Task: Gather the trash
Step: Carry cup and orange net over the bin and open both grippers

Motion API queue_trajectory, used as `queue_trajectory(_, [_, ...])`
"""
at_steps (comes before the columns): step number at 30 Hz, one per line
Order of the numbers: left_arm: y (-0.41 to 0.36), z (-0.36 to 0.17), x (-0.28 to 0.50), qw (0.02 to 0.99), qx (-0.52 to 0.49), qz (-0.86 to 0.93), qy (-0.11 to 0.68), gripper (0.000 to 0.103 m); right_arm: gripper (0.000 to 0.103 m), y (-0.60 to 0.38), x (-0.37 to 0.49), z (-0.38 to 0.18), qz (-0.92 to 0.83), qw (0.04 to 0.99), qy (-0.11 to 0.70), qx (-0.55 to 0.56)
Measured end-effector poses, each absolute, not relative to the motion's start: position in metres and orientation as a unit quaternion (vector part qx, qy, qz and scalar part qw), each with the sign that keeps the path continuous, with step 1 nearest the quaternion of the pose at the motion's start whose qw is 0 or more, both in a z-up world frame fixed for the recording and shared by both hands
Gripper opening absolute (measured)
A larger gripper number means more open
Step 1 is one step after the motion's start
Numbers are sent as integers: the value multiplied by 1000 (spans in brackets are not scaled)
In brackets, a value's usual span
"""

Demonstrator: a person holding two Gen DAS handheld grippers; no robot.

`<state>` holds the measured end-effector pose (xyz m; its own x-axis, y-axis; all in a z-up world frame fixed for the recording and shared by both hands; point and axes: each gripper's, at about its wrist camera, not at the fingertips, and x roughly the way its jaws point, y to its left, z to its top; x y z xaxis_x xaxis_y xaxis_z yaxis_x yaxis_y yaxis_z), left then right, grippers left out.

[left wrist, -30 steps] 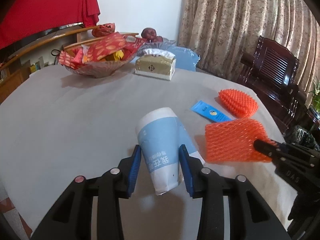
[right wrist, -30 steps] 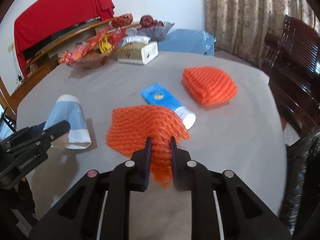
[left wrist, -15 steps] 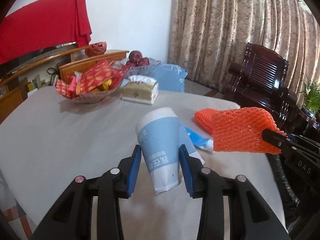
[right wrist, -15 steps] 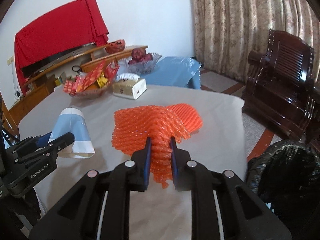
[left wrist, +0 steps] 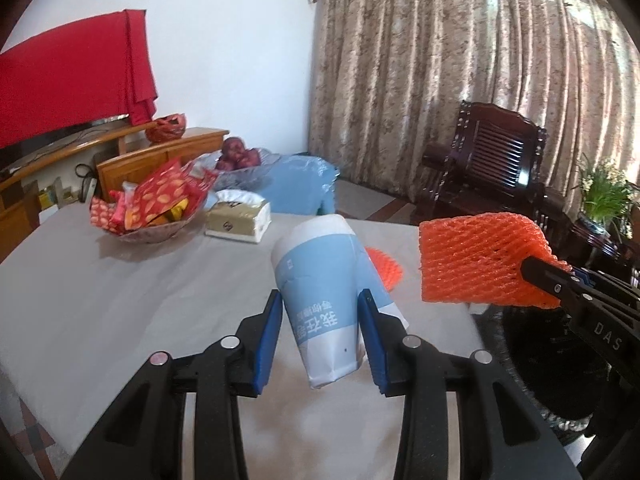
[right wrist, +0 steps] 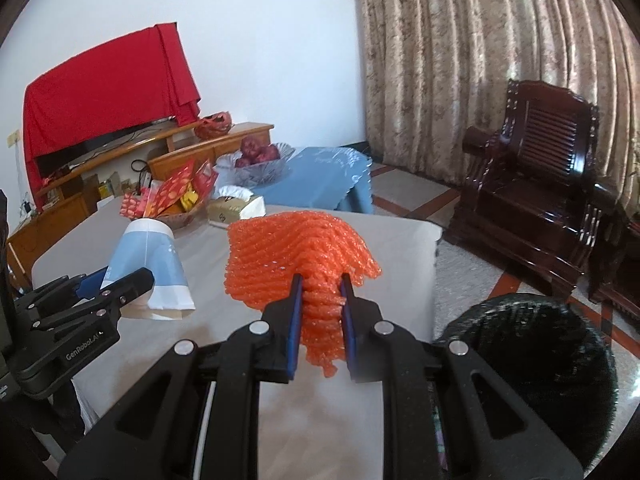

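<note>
Between the blue pads of the left gripper (left wrist: 320, 334) sits a flattened blue-and-white paper cup (left wrist: 326, 292), pinched at its lower part and held clear above the grey table (left wrist: 120, 300), its wider mouth end tilted away from the camera. Beside it, the right gripper (right wrist: 320, 320) is clamped on the gathered edge of an orange foam net (right wrist: 296, 256), which fans out and droops ahead of the fingers; in the left wrist view the same net (left wrist: 476, 260) hangs in the air to the right of the cup. Below and right of the right gripper stands a black trash bin (right wrist: 532, 364) lined with a dark bag, off the table's edge. A second orange foam net (left wrist: 384, 266) lies on the table, partly hidden behind the cup. Farther back on the table are a tissue box (left wrist: 238, 220) and, just left of it, a bowl of red snack packets (left wrist: 152, 208). Beyond them a glass bowl of red fruit (right wrist: 258, 156) rests on a blue-covered surface. A dark wooden armchair (right wrist: 536, 184) stands before the patterned curtain (right wrist: 480, 40).
</note>
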<state>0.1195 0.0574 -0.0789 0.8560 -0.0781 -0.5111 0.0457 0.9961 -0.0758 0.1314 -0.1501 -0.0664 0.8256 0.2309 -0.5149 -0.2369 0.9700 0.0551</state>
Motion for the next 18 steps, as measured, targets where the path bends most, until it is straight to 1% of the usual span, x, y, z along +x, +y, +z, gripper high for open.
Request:
queue_trajectory(9, [13, -67, 114, 964, -16, -76, 254, 39, 17, -200, 110, -50, 77, 965, 249, 4])
queue_trajectory(18, [-45, -61, 115, 960, -3, -135, 246, 39, 17, -260, 93, -50, 17, 969, 245, 12])
